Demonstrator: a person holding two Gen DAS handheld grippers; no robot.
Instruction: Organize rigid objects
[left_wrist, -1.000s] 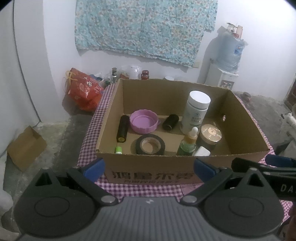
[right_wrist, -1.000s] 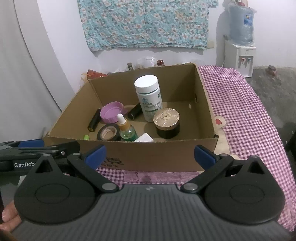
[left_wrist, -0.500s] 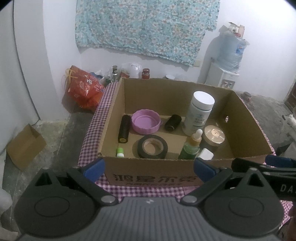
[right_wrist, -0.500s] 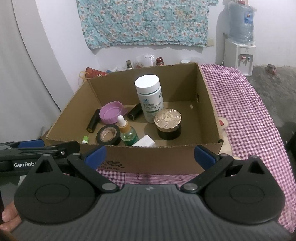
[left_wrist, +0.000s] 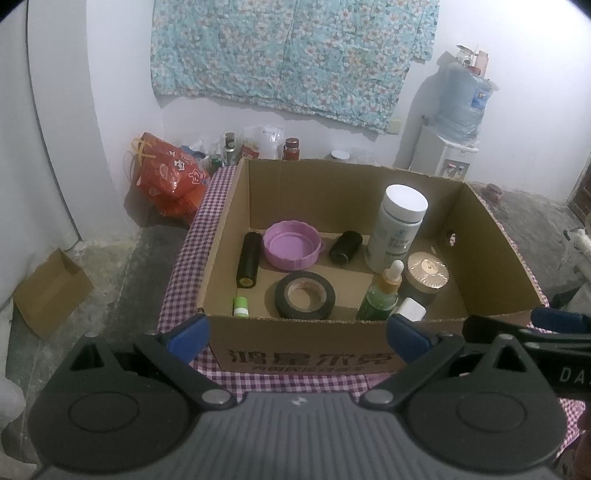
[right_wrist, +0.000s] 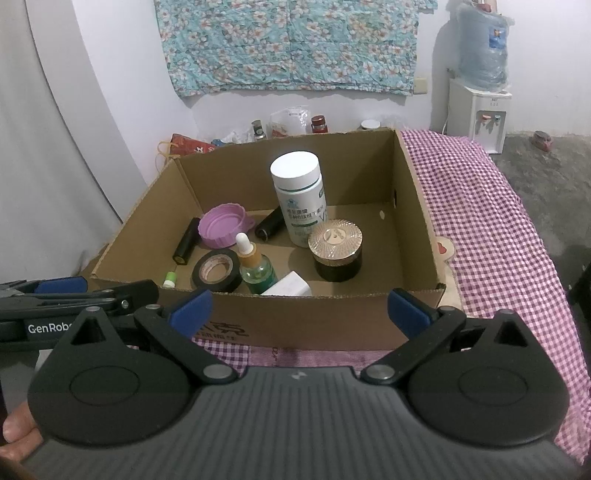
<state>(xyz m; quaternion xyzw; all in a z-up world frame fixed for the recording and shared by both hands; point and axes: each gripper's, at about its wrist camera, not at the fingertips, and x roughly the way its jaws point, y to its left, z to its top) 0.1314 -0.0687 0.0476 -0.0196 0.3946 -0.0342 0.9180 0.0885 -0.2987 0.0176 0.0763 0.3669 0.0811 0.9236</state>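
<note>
An open cardboard box (left_wrist: 295, 356) (right_wrist: 417, 221) holds a tall white bottle (left_wrist: 400, 229) (right_wrist: 299, 195), a purple lid (left_wrist: 291, 243), a black tape roll (left_wrist: 304, 295) (right_wrist: 218, 271), a green dropper bottle (left_wrist: 382, 295) (right_wrist: 255, 267), a gold-lidded jar (left_wrist: 426, 273) (right_wrist: 336, 247), a black cylinder (left_wrist: 248, 264), a small black bottle (left_wrist: 345, 245), a little green tube (left_wrist: 240, 306) and a white block (left_wrist: 410, 310). My left gripper (left_wrist: 297, 332) and right gripper (right_wrist: 300, 308) hover open and empty before the box's near wall, side by side.
The box rests on a purple checked cloth (right_wrist: 480, 206). A water dispenser (left_wrist: 447, 162) stands at the back right, a red bag (left_wrist: 166, 181) and jars (left_wrist: 291, 147) against the wall, and a small carton (left_wrist: 48, 291) on the floor at left.
Both grippers have risen a little, so more of the box's floor shows. The items inside have not moved, and both grippers stay open.
</note>
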